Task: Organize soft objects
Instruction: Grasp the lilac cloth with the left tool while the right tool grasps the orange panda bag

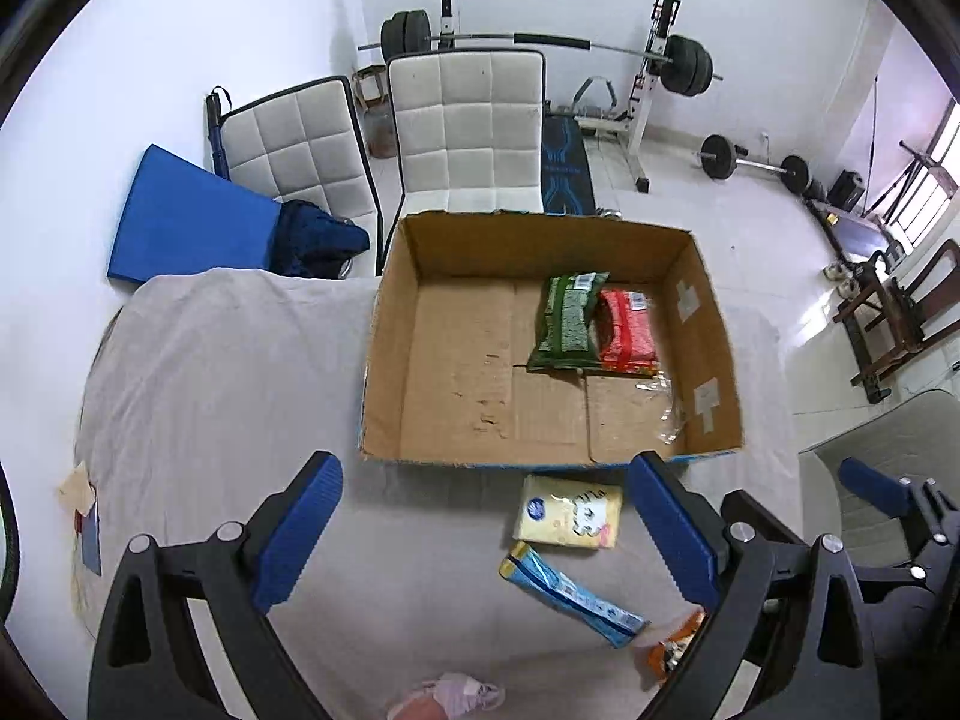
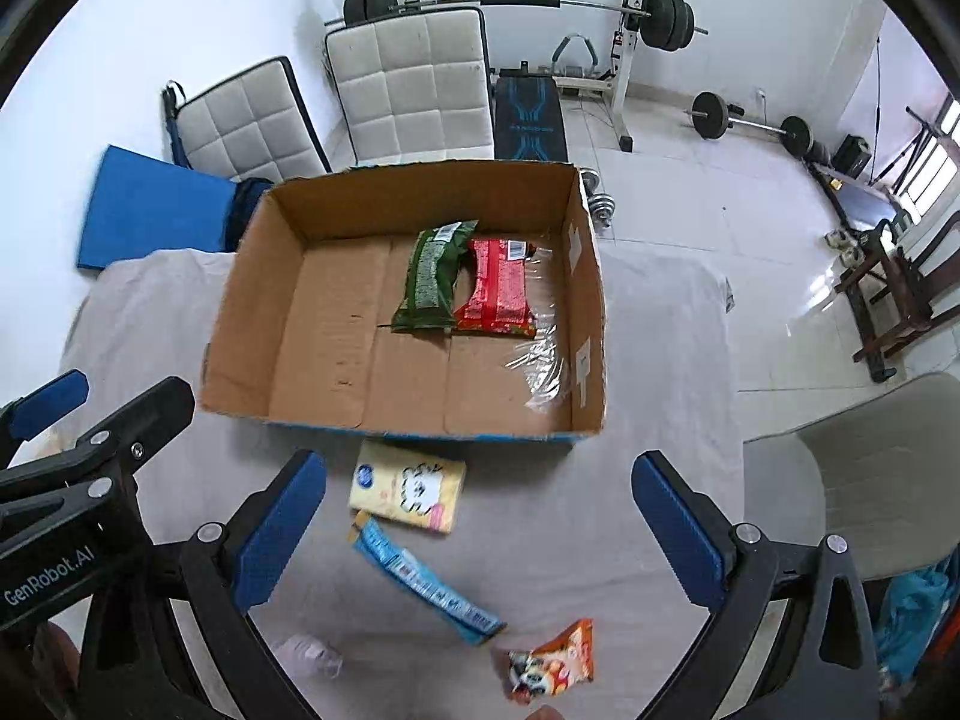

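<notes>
An open cardboard box [image 1: 384, 360] [image 2: 240, 324] stands on a grey-sheeted table. Inside lie a green packet [image 1: 567, 321] [image 2: 432, 276], a red packet [image 1: 627, 330] [image 2: 498, 291] and clear plastic wrap [image 2: 540, 360]. In front of the box lie a yellow tissue pack [image 1: 567, 510] [image 2: 408, 492], a blue packet [image 1: 570, 594] [image 2: 426, 582], an orange snack bag [image 2: 555, 660] [image 1: 675, 645] and a pink soft item [image 1: 450, 696] [image 2: 309, 654]. My left gripper [image 1: 489, 525] is open and empty above these. My right gripper [image 2: 480, 525] is open and empty, beside the left one.
Two white padded chairs [image 1: 468, 126] and a blue mat [image 1: 186, 222] stand behind the table. A barbell rack [image 1: 654, 66], weights and wooden chairs [image 1: 900, 312] fill the room beyond. A grey chair [image 2: 858, 468] stands at the table's right.
</notes>
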